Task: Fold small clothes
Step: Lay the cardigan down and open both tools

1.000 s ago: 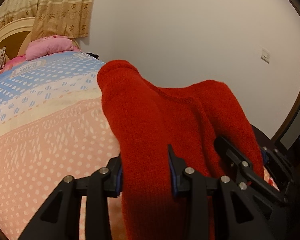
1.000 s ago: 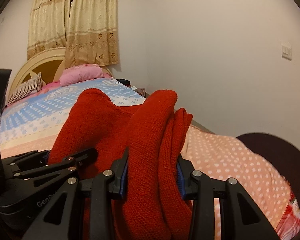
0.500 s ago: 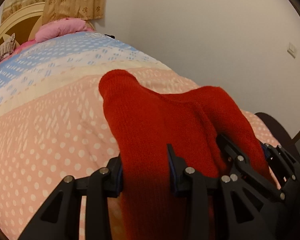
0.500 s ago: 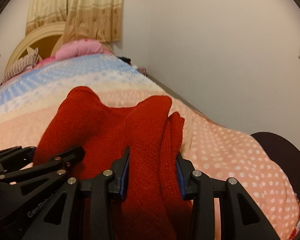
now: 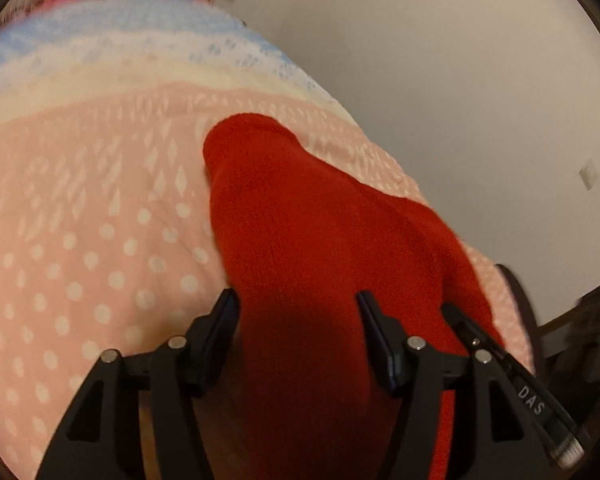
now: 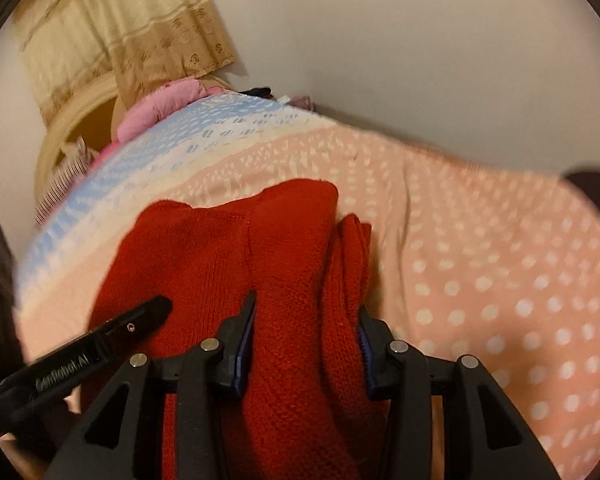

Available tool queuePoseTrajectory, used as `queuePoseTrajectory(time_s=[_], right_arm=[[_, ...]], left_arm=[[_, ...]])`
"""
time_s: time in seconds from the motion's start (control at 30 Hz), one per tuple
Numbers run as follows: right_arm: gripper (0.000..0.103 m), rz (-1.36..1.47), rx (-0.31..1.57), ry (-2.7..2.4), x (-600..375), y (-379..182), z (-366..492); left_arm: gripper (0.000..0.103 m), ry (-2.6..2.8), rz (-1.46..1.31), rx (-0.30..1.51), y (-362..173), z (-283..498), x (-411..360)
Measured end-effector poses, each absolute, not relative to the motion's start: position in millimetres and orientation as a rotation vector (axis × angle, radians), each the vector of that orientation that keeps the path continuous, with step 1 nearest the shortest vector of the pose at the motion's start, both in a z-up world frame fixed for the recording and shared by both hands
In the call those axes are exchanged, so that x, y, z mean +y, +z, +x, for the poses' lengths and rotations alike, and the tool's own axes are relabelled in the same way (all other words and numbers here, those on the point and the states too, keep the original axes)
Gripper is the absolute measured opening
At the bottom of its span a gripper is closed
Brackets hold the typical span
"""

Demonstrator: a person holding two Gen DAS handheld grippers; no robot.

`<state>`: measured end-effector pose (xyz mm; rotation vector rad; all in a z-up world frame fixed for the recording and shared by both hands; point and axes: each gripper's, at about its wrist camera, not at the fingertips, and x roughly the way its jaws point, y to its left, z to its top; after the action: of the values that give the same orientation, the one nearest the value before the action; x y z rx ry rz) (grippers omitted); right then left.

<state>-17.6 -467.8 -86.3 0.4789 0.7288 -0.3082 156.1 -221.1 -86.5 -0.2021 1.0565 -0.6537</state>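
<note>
Left wrist view: the left tool (image 5: 296, 312) is spreading its jaws, the red knit garment (image 5: 300, 232) between them but no longer pinched, so the fold can settle on the bed (image 5: 80, 220).

Right wrist view: the right tool (image 6: 306, 320) is also opening; the red knit garment (image 6: 260, 248), bunched thick, still touches both pads, probably steadying the edge as it is laid down.

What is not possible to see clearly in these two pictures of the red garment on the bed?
- Red garment, left wrist view: near end cut off by the bottom edge, behind the left gripper, whose jaws are opening around it.
- Right wrist view: its underside hidden; the right gripper, jaws opening, covers the near part.
- Bedspread, left view: far pattern blurred.
- Dark items by the wall, right view: too small to identify.
</note>
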Motion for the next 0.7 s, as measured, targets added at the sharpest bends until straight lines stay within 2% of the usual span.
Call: queuePoseTrajectory(time_s=[0.2, 0.37, 0.5, 0.7], right_arm=[[0.049, 0.693, 0.743, -0.229, -493, -101, -15], [0.05, 0.636, 0.746, -0.268, -492, -102, 0], [0.058, 0.633, 0.75, -0.276, -491, -99, -2], [0.06, 0.532, 0.682, -0.282, -473, -62, -50]], left_arm=[[0.069, -0.669, -0.139, 1.01, -87, 155, -230], [0.075, -0.654, -0.029, 0.935, -86, 156, -240], [0.085, -0.614, 0.003, 0.919, -75, 148, -231], [0.084, -0.667, 0.042, 0.851, -44, 111, -208]])
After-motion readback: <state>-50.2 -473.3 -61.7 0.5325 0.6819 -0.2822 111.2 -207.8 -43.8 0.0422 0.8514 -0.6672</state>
